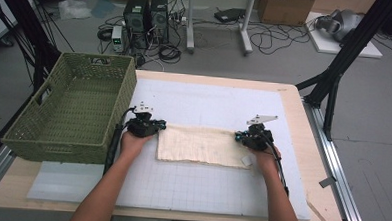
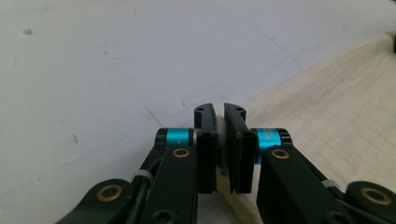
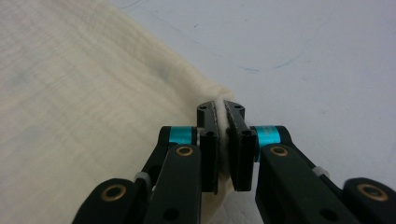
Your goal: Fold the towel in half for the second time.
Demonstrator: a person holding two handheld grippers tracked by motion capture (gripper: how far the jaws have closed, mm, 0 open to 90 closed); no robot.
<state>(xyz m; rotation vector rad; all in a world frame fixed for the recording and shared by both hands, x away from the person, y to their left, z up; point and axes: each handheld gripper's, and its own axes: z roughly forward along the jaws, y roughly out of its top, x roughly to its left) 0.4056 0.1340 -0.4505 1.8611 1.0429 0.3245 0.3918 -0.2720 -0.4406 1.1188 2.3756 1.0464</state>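
You are working on the white gridded mat [image 1: 190, 188] that covers the table, with the green woven basket [image 1: 71, 110] standing at its left edge and the cream cloth [image 1: 200, 144] lying flat across the middle as a wide folded band. You hold it at both short ends: the left gripper [image 1: 155, 127] at its left end, the right gripper [image 1: 240, 137] at its right end. To fold it well, I'd lift both ends together and level, keep the cloth taut between them, and carry the held edge squarely over the far one so the corners meet. In the left gripper view the jaws are nearly closed, a sliver of cloth [image 2: 223, 149] pinched between the pads. In the right gripper view the jaws are clamped on the cloth's corner [image 3: 221, 126], its edge squeezed between them.
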